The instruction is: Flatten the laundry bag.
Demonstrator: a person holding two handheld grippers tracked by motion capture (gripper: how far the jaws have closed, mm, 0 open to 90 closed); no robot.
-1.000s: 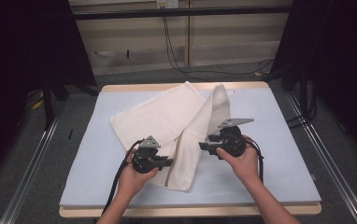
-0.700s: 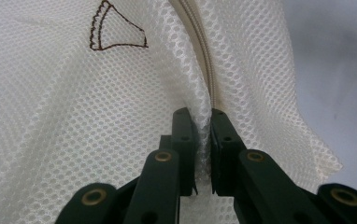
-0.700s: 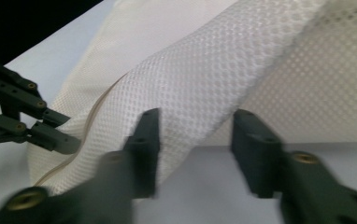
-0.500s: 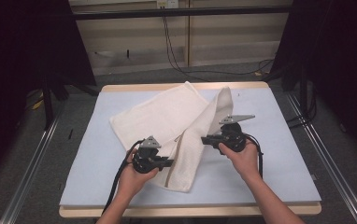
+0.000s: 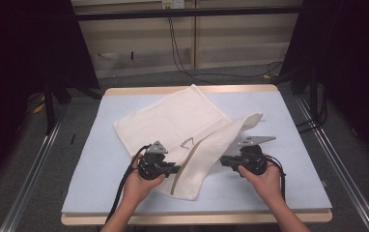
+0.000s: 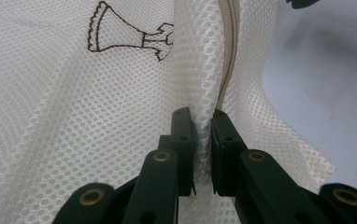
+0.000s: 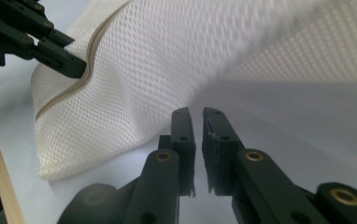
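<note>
A white mesh laundry bag (image 5: 173, 121) with a beige zipper (image 6: 228, 60) and a small brown embroidered mark (image 5: 187, 143) lies on the table, its right part folded over in a long flap. My left gripper (image 5: 175, 168) is shut on a fold of mesh beside the zipper (image 6: 203, 126). My right gripper (image 5: 222, 160) sits just right of the flap's edge. Its jaws (image 7: 198, 119) closed and have just eased open a little, leaving a thin slit with nothing between them. The mesh (image 7: 167, 56) hangs beyond them, blurred. The left gripper (image 7: 69, 65) shows at the right gripper view's top left.
A pale blue mat (image 5: 293, 121) covers the wooden-edged table. Bare mat lies to the right of the bag and along the front edge. Metal rails run along the floor on both sides, and cables hang at the back wall.
My right gripper has moved right and toward the person, away from the flap. The flap has swung over to the right and lies lower. The left gripper has stayed put.
</note>
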